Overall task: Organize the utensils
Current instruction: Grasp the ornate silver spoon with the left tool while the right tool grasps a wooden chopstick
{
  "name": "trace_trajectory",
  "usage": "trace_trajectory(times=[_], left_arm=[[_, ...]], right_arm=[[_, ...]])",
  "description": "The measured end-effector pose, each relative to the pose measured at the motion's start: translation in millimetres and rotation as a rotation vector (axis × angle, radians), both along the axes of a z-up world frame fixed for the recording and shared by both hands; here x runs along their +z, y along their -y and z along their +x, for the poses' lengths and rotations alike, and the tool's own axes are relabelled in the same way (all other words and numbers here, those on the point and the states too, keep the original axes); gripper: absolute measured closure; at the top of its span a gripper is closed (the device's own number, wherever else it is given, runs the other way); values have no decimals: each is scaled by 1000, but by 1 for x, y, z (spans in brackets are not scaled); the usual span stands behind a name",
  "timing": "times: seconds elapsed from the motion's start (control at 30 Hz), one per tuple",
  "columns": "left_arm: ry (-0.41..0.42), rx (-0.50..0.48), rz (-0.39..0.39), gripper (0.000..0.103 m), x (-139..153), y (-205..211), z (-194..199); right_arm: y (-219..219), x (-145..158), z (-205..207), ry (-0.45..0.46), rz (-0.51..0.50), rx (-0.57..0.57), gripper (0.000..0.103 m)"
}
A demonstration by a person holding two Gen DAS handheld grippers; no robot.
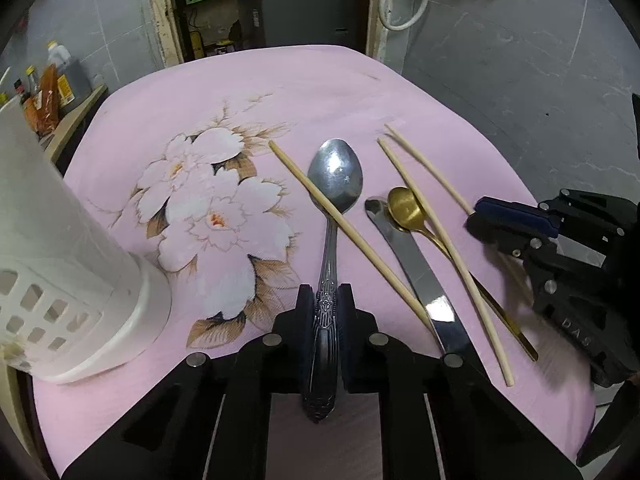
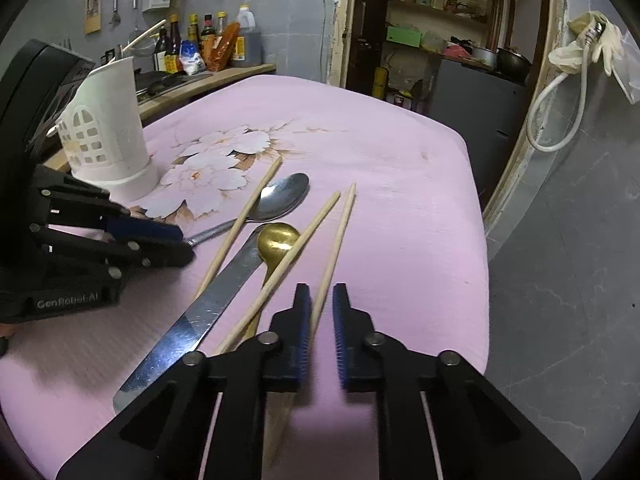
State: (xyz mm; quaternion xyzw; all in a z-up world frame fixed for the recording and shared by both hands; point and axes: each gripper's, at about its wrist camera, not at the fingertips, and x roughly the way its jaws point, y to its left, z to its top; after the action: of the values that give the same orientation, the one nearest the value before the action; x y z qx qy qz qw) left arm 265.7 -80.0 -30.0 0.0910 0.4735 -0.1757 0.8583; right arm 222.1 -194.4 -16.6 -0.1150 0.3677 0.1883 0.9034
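Observation:
My left gripper (image 1: 325, 300) is shut on the handle of a large silver spoon (image 1: 336, 178), whose bowl lies on the pink cloth. One chopstick (image 1: 344, 224) lies across the spoon's neck. A table knife (image 1: 416, 276), a small gold spoon (image 1: 406, 209) and two more chopsticks (image 1: 436, 236) lie to the right. My right gripper (image 2: 321, 300) is open, its jaws either side of the rightmost chopstick (image 2: 336, 248). The white utensil holder (image 2: 112, 128) stands at the left and also shows in the left wrist view (image 1: 60, 248).
The table is covered by a pink flowered cloth (image 2: 400, 208). A counter with bottles (image 2: 200, 40) lies behind the holder. A doorway with shelves (image 2: 440, 40) and a grey floor (image 2: 560, 280) lie beyond the table's right edge.

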Motion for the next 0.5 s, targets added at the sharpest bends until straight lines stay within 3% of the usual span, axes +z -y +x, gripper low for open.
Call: trace_trajectory(times=[0.2, 0.5], left_arm=[[0, 56, -22, 94, 4, -21, -18], [36, 78, -28, 94, 14, -50, -81]], right_arm=[[8, 1, -2, 15, 10, -41, 98], [10, 1, -3, 7, 29, -38, 98]])
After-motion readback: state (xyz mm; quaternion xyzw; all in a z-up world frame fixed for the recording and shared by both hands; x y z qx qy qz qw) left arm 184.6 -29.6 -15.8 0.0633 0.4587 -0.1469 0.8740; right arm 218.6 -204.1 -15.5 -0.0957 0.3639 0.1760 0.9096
